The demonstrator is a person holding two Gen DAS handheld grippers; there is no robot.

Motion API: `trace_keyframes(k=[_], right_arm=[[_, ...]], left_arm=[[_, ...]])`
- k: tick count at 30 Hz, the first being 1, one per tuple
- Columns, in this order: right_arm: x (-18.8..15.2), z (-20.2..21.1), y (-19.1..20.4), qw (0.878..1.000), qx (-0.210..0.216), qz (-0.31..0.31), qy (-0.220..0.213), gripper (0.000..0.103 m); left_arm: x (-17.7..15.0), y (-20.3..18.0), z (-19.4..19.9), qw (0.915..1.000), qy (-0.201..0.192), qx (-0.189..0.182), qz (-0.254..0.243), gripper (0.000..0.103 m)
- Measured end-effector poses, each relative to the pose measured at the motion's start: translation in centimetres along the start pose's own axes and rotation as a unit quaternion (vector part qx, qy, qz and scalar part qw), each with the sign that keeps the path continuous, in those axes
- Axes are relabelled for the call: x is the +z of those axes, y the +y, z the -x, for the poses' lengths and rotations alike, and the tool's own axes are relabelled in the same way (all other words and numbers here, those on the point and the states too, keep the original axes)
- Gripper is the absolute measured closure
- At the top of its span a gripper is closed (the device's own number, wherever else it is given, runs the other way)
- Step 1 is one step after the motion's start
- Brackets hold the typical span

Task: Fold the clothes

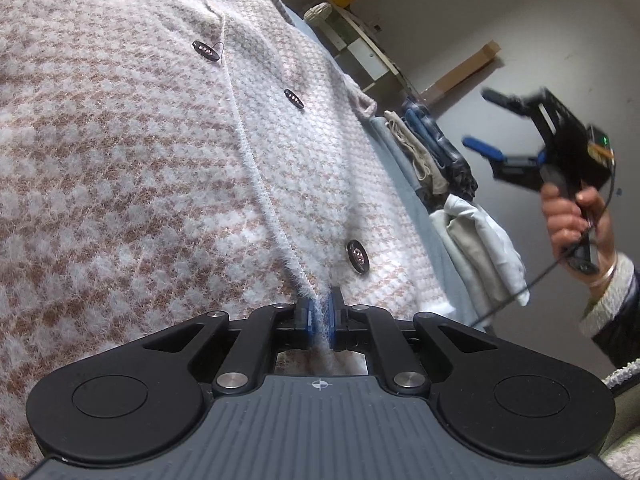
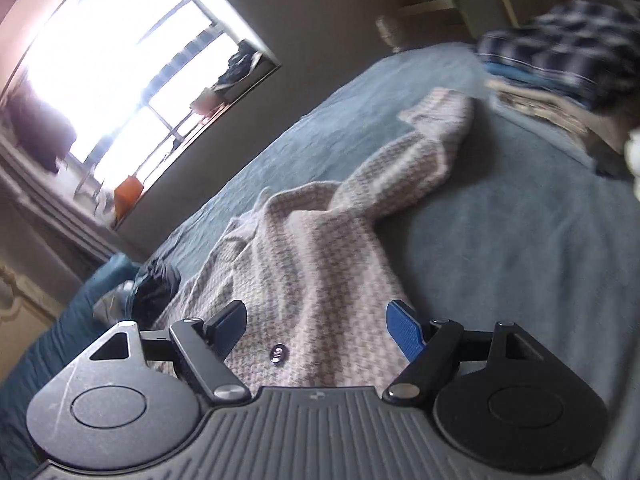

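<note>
- The cardigan (image 1: 132,152), a fuzzy pink-and-white houndstooth knit, is lying spread over the blue bed (image 2: 520,240); in the left wrist view it is filling the picture to the left and top edges, so its full outline is cut off.
- In the right wrist view, one sleeve (image 2: 404,160) is trailing away from the cardigan's body toward the clothes pile, while the other sleeve is not showing.
- Three dark buttons (image 1: 357,257) are showing just right of the cardigan's white front edge in the left wrist view; only one is showing in the right wrist view.
- The left gripper (image 1: 319,312) is sitting at the cardigan's near hem, its blue pads pressed together on the white front edge.
- Right of the cardigan, a pile of folded clothes (image 1: 440,152) is lying along the bed's edge; the count is hard to make out, and in the right wrist view the pile is blurred.
- The right gripper (image 1: 480,120) is hovering in the air beyond the cardigan's right side, blurred, held by a hand (image 1: 572,216), its two fingers standing wide apart with nothing between them.
- The window (image 2: 120,80), far left of the cardigan, is blown out with glare.
</note>
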State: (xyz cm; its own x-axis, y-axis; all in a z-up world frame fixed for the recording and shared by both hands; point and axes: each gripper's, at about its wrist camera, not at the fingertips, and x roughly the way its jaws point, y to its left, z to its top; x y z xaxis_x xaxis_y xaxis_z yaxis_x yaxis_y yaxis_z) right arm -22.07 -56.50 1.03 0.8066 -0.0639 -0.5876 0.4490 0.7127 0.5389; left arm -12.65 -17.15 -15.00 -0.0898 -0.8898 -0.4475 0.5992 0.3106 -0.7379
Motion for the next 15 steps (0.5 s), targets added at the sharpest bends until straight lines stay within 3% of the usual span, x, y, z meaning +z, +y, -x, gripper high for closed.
trace_keyframes(k=[3,7,15], right_arm=[[0.3,-6.1,6.2,0.993,-0.005,0.11,0.038,0.024],[-1.6,-14.8,13.6,0.966,-0.026,0.239,0.09,0.03],[-2.8,-28.1,20.5,0.928,-0.074,0.353,0.092,0.035]], left_arm=[[-0.5,0.1,0.0,0.9999,-0.01,-0.004,-0.002,0.098],[-0.8,0.6,0.0,0.9998,-0.012,-0.018,-0.001,0.098],[-1.0,1.6,-0.3,0.9987,-0.012,-0.049,-0.011,0.098]])
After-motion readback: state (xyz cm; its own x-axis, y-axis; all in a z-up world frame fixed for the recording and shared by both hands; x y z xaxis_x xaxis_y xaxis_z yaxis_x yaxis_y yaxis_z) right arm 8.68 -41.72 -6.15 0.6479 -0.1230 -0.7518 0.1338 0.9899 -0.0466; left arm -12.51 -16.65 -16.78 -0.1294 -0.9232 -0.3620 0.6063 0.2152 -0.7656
